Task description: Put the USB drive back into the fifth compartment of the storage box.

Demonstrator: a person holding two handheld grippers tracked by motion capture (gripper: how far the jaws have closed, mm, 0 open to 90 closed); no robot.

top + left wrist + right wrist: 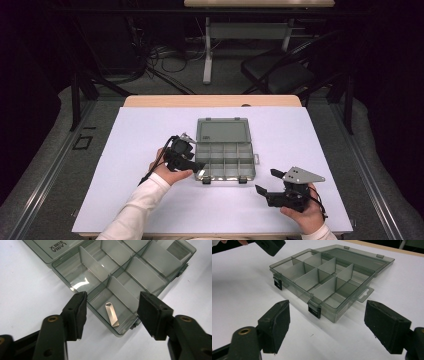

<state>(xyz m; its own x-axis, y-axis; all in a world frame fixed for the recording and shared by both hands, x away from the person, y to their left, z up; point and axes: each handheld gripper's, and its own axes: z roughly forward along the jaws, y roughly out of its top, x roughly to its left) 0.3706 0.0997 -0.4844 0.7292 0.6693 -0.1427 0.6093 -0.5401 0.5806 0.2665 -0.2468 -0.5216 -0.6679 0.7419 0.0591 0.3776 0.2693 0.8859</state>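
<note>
A smoky clear organizer box (248, 162) lies open mid-table, its lid (222, 131) folded back flat. Dividers split it into several compartments. A small silver metal piece (111, 314) lies in the front left corner compartment. My left gripper (196, 167) hovers at that corner, open, jaws either side of the compartment with nothing between them (112, 312). My right gripper (266, 182) rests near the table's front right, open and holding nothing, facing the box's (329, 281) latched front (314, 309).
The white table top (140, 150) has free room all around the box. Beyond the far wooden edge (212, 101) stand a dark chair (285, 70), a desk leg and floor cables.
</note>
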